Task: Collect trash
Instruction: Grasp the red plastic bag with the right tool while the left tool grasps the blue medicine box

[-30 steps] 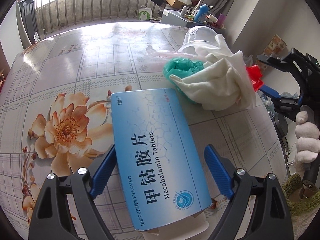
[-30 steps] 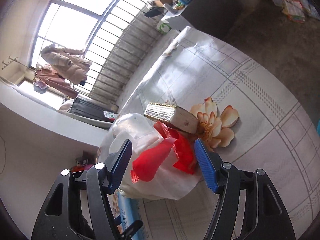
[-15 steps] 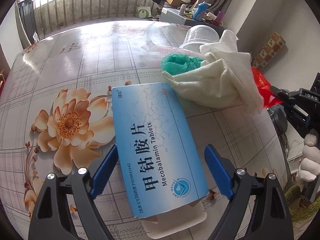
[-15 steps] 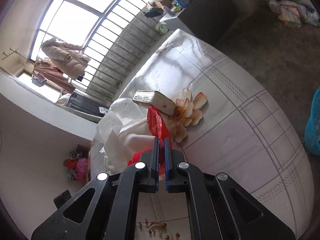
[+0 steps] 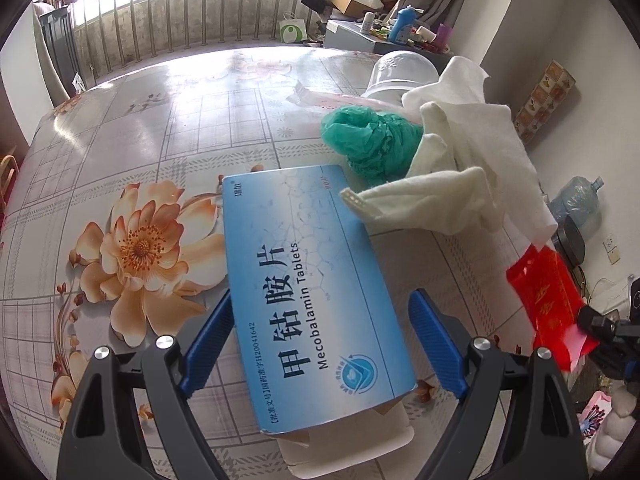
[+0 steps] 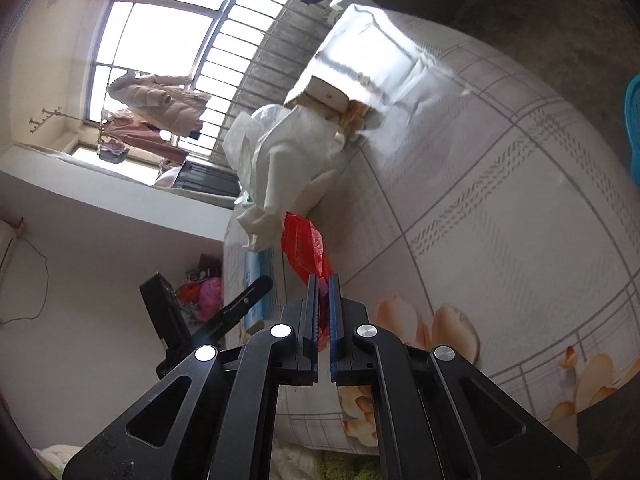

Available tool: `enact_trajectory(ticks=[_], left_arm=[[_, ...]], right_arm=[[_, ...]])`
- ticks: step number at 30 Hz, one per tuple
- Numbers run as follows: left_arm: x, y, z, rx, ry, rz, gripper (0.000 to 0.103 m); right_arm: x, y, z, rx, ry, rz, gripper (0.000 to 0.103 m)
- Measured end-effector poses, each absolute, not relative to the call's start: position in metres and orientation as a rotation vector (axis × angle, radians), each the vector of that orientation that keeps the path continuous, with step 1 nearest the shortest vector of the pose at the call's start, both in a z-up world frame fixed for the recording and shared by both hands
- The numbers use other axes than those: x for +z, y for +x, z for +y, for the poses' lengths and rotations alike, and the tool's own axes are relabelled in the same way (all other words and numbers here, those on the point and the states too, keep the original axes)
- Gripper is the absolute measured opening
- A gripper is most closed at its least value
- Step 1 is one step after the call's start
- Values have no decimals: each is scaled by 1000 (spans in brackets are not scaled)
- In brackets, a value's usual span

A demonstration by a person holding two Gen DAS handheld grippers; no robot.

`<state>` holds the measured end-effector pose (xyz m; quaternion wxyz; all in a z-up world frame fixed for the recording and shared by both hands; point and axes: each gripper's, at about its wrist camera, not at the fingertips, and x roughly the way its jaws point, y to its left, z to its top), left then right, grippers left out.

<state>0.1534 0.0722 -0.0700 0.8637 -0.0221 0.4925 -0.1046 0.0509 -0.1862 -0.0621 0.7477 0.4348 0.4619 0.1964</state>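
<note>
A blue medicine box [image 5: 312, 292] lies flat on the flowered table [image 5: 120, 152]. My left gripper [image 5: 322, 298] stands open astride it, with the right pad clear of the box's side. Behind the box sits a pile of white tissue [image 5: 460, 160], a crumpled green plastic bag [image 5: 372, 140] and an upturned clear cup [image 5: 400, 72]. My right gripper [image 6: 323, 280] is shut on a red plastic bag [image 6: 304, 244], which hangs just off the white tissue [image 6: 288, 148]. In the left wrist view the red plastic bag [image 5: 544, 300] and the right gripper [image 5: 596, 324] are past the table's right edge.
A large water bottle [image 5: 576, 196] stands on the floor to the right of the table. A teal basket [image 6: 632, 132] shows at the edge of the right wrist view. A cluttered cabinet [image 5: 360, 36] stands behind the table, by the barred window.
My right gripper closed on the red bag and drew it out of the pile towards the table's edge. The left gripper and the blue box have hardly moved.
</note>
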Motion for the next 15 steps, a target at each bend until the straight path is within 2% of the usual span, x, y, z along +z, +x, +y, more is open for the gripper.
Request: enact_trajectory(ticks=[3, 5, 15], left_arm=[[-73, 153, 65, -196, 4, 1016, 85], [-73, 151, 64, -187, 26, 1005, 79], [-57, 124, 93, -196, -23, 971, 75]], right_arm=[[-73, 51, -166, 470, 958, 1063, 3], [-74, 55, -159, 487, 957, 1074, 3], [-52, 62, -159, 505, 916, 1025, 3]])
